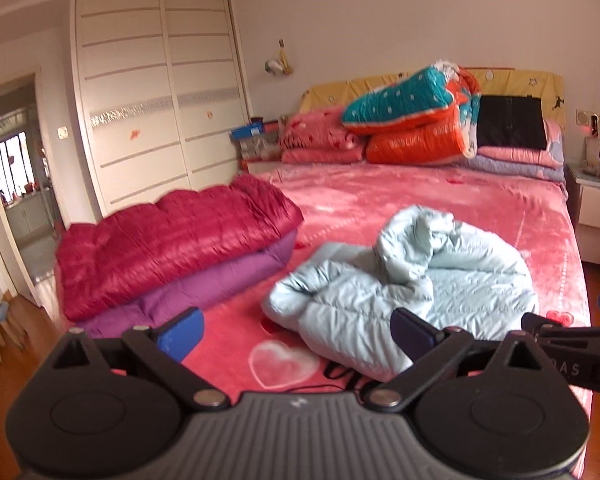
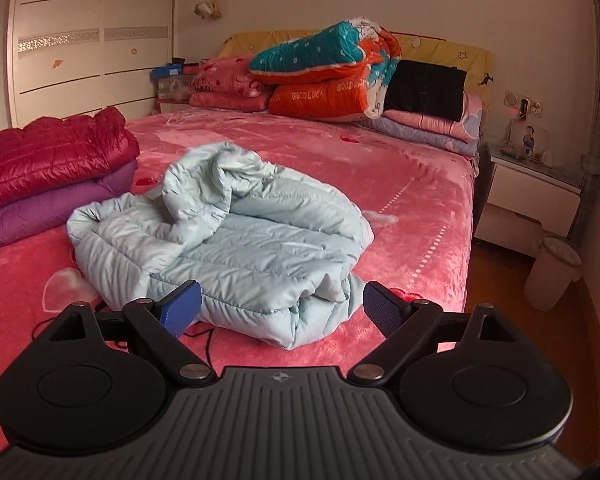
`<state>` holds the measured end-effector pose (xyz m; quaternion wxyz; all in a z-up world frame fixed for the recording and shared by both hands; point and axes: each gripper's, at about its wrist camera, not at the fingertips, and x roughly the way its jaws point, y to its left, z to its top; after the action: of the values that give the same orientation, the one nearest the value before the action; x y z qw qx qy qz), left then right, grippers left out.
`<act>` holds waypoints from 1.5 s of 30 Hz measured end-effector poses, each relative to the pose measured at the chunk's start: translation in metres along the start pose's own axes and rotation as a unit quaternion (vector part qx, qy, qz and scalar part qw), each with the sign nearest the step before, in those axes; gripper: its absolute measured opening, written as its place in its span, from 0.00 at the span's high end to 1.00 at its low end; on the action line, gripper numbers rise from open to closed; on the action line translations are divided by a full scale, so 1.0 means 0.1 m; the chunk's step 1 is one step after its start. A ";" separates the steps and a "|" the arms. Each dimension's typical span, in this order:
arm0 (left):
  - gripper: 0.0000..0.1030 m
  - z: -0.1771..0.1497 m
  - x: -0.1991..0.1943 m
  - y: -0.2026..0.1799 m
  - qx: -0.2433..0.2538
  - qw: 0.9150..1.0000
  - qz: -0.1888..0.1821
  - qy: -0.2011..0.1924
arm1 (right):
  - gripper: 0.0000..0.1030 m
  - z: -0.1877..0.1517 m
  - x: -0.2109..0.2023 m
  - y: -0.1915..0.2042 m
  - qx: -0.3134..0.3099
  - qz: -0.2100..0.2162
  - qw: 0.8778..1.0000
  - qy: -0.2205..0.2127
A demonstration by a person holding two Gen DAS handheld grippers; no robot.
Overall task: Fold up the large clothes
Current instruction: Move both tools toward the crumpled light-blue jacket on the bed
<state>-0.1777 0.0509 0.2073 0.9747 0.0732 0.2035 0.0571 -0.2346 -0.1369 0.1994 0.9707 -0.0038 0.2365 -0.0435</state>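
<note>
Both grippers hang spread wide and empty above the near edge of the pink bed [image 2: 420, 168]: the left gripper [image 1: 296, 334] and the right gripper [image 2: 282, 306]. Between them, crumpled, lies the pale blue down jacket [image 2: 236, 232]. Far left, a red down jacket [image 1: 168, 240] sits folded on a purple one [image 1: 204, 284].

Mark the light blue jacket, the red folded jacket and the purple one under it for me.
light blue jacket [image 2: 260, 240]: right wrist view, quilted top panel.
red folded jacket [image 1: 172, 244]: left wrist view, upper face.
purple jacket [image 1: 204, 284]: left wrist view, exposed front edge.
</note>
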 end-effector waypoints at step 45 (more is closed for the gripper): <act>0.02 -0.06 -0.44 0.31 -0.009 0.998 0.054 -0.007 | 0.00 0.20 -0.76 0.26 -0.025 0.087 0.996 -0.025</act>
<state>-0.2229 0.0757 0.2237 0.9721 0.0757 0.1921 0.1112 -0.2901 -0.1051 0.2513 0.9759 -0.0087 0.2126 0.0477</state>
